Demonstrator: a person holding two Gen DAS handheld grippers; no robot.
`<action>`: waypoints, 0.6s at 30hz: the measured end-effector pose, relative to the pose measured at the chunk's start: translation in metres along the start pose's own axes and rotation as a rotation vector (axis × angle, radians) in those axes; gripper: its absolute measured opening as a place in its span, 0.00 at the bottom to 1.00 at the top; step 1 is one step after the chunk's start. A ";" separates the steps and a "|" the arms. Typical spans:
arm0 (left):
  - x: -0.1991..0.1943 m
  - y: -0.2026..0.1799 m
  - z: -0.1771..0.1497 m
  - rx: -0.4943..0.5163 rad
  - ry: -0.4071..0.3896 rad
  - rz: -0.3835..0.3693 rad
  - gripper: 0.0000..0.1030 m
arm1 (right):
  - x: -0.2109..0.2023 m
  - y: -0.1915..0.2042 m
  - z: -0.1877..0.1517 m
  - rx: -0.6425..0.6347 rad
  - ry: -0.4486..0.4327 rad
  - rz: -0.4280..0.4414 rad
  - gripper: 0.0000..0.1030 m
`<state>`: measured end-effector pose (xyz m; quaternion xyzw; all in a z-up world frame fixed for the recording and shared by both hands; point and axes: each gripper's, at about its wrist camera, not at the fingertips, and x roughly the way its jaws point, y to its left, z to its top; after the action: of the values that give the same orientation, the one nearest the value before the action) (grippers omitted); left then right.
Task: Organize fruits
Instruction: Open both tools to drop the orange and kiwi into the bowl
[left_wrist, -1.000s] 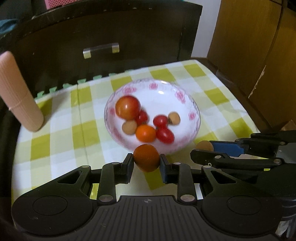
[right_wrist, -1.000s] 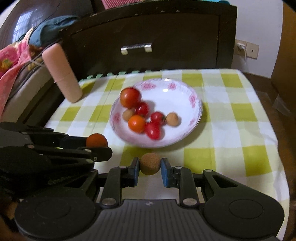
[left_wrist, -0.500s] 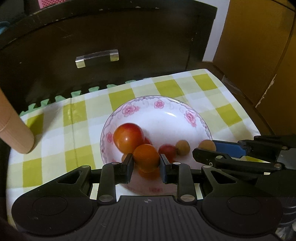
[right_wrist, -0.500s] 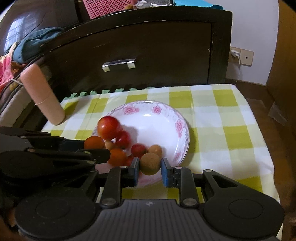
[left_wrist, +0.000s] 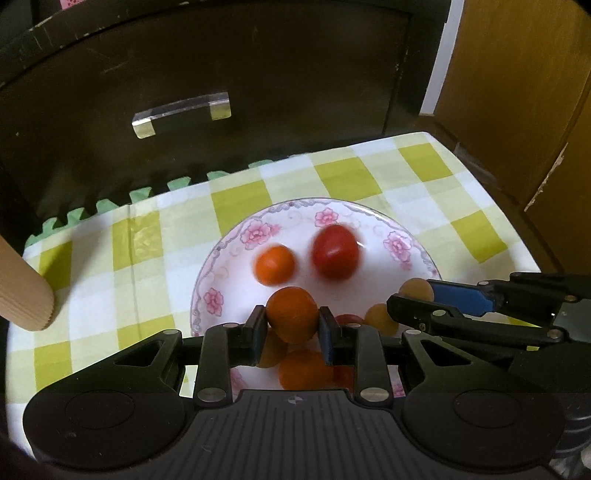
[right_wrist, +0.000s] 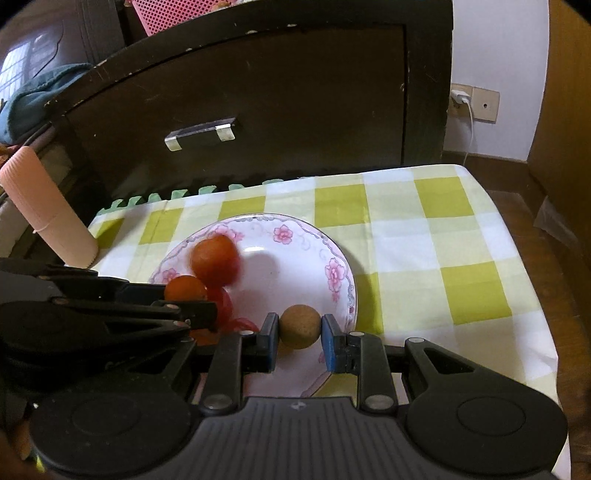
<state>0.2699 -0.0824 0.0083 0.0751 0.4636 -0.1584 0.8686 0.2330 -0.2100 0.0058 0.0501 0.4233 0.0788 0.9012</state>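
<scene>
My left gripper (left_wrist: 291, 320) is shut on an orange cherry tomato (left_wrist: 291, 312) and hangs over the near half of the white flowered bowl (left_wrist: 229, 251). Inside the bowl a large red tomato (left_wrist: 335, 252) and a small orange tomato (left_wrist: 275, 265) look blurred. More small fruits lie under my fingers. My right gripper (right_wrist: 299, 332) is shut on a round brown fruit (right_wrist: 299, 325) above the bowl's right side (right_wrist: 334, 273). In the right wrist view the left gripper (right_wrist: 184, 301) and its orange tomato (right_wrist: 184, 288) come in from the left, next to the red tomato (right_wrist: 216, 264).
The bowl rests on a yellow-and-white checked cloth (right_wrist: 424, 240). A pink ribbed cylinder (right_wrist: 48, 218) leans at the cloth's left edge. A dark drawer front with a clear handle (left_wrist: 181, 114) stands just behind. Brown wooden panels (left_wrist: 517, 92) close off the right.
Both grippers have moved forward from the bowl's near edge to above it, each still holding its fruit. The loose tomatoes in the bowl have shifted.
</scene>
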 end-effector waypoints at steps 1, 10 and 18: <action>0.000 0.001 0.000 0.003 -0.002 0.004 0.35 | 0.002 0.000 0.000 -0.001 0.003 0.002 0.24; 0.004 0.004 -0.002 0.004 0.006 0.023 0.38 | 0.008 0.004 0.003 -0.008 -0.005 0.019 0.24; -0.001 0.009 -0.001 0.000 -0.006 0.051 0.51 | 0.009 0.005 0.001 -0.015 -0.002 0.002 0.25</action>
<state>0.2715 -0.0737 0.0089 0.0864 0.4589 -0.1366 0.8736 0.2387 -0.2039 0.0006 0.0441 0.4216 0.0829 0.9019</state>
